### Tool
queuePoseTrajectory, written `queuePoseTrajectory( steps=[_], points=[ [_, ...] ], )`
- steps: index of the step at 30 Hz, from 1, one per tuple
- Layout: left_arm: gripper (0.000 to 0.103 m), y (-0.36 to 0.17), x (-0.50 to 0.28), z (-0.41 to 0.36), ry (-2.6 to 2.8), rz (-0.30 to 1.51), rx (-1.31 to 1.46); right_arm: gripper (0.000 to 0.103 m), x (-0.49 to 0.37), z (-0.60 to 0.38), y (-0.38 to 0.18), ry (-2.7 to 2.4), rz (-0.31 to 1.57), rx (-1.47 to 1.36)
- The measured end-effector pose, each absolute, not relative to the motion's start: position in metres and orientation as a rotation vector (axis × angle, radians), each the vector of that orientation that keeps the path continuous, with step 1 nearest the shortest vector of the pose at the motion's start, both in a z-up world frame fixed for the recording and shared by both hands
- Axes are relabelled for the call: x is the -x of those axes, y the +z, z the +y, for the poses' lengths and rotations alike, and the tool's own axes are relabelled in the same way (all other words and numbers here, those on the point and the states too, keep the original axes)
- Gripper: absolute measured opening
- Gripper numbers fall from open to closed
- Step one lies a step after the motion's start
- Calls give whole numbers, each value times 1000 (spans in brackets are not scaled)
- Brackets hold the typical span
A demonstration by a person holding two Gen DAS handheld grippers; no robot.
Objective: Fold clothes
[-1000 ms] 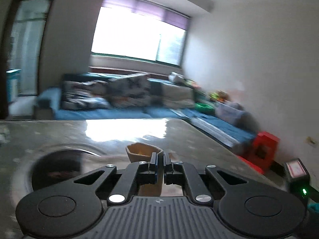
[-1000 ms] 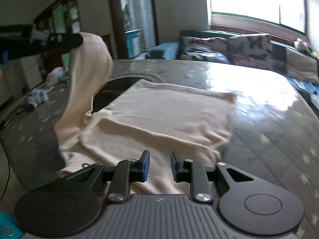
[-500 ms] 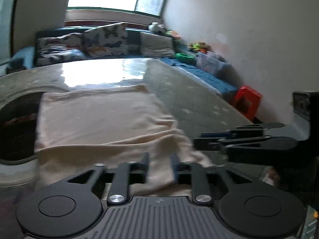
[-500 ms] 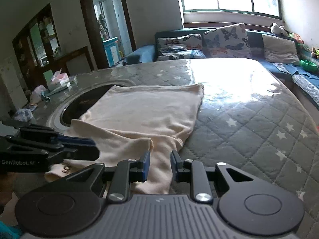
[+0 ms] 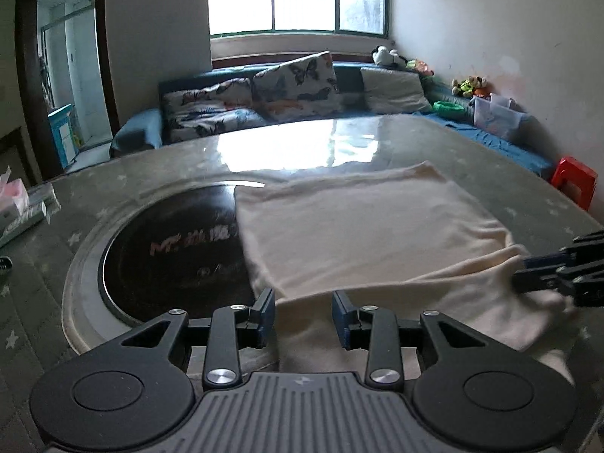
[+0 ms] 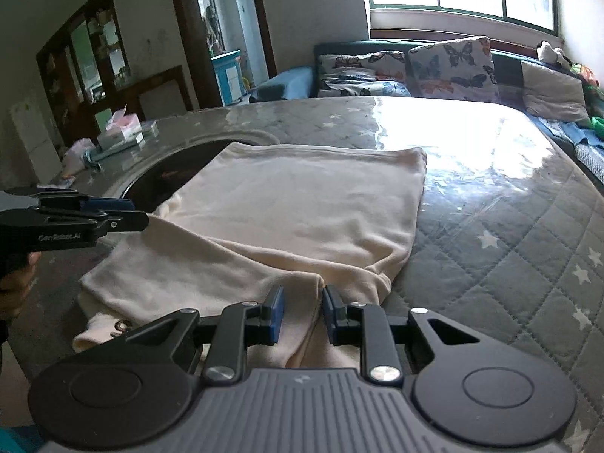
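A quilted, star-patterned table [image 6: 528,249] is filling the scene, with a dark round inset [image 5: 170,249] sunk into its left half. A cream garment [image 6: 302,207] is lying across the middle of the table, its left edge overhanging the inset and its near portion doubled over into a loose fold.

The right gripper [image 6: 301,311] is hovering over the garment's near right corner, its jaws standing a little apart; a ridge of cloth is rising between the pads, but whether they are pinching it cannot be told.

The left gripper [image 5: 304,315] is sitting over the garment's near edge beside the inset, its jaws spread with cloth lying below the gap and no pad pressing on it.

A tissue box [image 6: 122,130] is resting at the table's far left.
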State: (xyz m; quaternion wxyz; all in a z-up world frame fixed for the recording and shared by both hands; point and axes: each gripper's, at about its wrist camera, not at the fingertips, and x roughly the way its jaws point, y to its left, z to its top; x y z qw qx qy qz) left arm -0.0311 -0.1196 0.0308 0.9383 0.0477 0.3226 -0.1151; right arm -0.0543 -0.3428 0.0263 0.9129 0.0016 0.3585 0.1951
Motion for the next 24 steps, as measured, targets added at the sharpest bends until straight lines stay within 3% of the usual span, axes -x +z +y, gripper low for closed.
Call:
queuePoseTrajectory(
  steps=[3, 5, 9, 24],
  points=[
    [36, 25, 30, -117, -229, 664, -89, 10, 54, -342, 26, 394, 740, 1],
    [32, 24, 30, -116, -229, 658, -86, 8, 53, -343, 27, 390, 737, -5],
    [10, 23, 32, -117, -210, 645, -95, 3, 55, -342, 35, 388, 704, 8],
    [11, 27, 37, -114, -170, 636, -44, 5, 50, -346, 34, 323, 683, 21]
  ],
)
